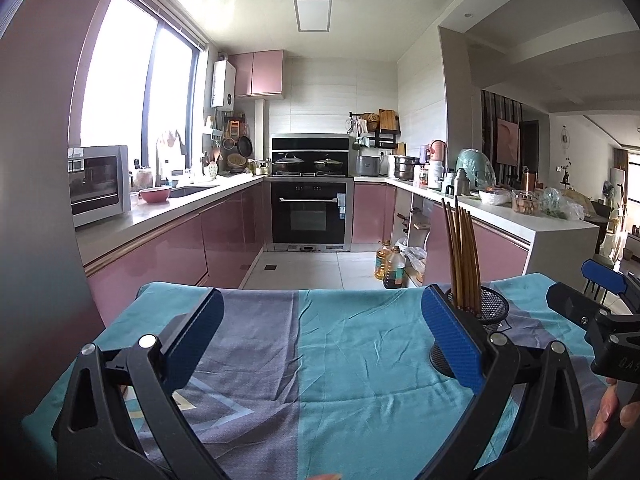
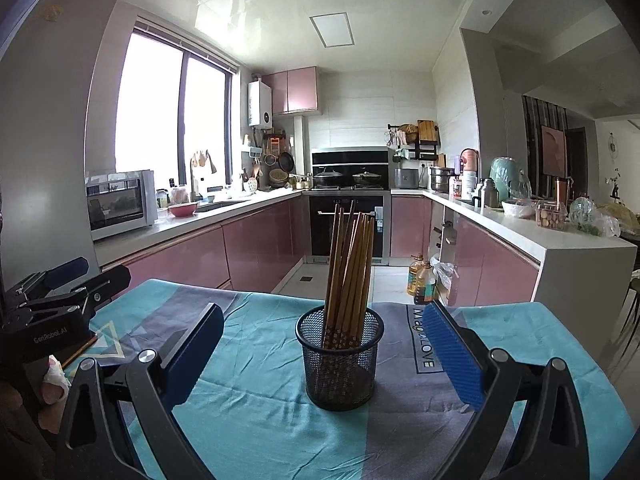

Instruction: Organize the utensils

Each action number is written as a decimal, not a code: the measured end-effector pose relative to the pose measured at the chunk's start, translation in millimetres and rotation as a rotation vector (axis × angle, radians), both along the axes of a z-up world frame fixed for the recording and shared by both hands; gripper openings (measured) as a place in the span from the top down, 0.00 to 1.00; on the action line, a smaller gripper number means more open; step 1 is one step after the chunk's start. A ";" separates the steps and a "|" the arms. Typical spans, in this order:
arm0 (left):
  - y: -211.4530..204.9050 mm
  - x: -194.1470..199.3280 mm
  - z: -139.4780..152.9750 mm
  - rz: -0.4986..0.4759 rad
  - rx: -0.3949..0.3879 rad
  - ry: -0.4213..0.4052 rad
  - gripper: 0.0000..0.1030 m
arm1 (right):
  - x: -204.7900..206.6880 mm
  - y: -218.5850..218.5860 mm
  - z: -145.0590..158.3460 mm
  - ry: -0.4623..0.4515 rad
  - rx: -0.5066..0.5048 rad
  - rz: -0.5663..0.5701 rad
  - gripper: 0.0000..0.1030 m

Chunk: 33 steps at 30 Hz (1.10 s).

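Observation:
A black mesh cup [image 2: 340, 364] holding several brown chopsticks [image 2: 348, 264] stands upright on the teal and grey cloth [image 2: 260, 420]. My right gripper [image 2: 324, 314] is open, and the cup sits between its blue pads [image 2: 450, 354] without touching either. My left gripper [image 1: 324, 328] is open over bare cloth [image 1: 340, 380] with nothing between its fingers. In the left wrist view the cup [image 1: 494, 306] and chopsticks [image 1: 464, 256] show just behind my right pad [image 1: 452, 336]. A thin brown stick [image 2: 80, 351], perhaps a chopstick, lies under the left gripper [image 2: 64, 284].
The cloth-covered table ends at a far edge [image 1: 320, 290], with tiled floor beyond. Oil bottles [image 2: 422, 280] stand on the floor by the right counter [image 2: 560, 240]. Pink cabinets, an oven [image 1: 308, 216] and a microwave [image 1: 98, 184] line the kitchen. A hand [image 1: 606, 412] holds the right gripper.

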<state>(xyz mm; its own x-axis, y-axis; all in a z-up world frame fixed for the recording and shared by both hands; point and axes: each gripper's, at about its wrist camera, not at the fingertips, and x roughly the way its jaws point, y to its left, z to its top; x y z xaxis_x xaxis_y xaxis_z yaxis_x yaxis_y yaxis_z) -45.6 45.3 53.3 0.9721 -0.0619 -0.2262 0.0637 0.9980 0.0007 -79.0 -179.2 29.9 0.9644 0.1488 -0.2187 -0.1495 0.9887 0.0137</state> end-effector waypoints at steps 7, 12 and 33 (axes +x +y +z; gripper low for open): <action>-1.3 -4.9 -0.4 0.001 0.010 -0.008 0.06 | -2.0 2.5 0.6 -0.007 -0.003 -0.001 0.06; -1.8 -5.7 0.2 -0.001 0.011 -0.009 0.05 | -1.3 2.7 0.6 -0.009 0.002 0.000 0.06; -0.3 -8.0 0.4 -0.004 0.002 -0.007 0.06 | -2.8 4.2 0.4 -0.008 0.001 0.003 0.06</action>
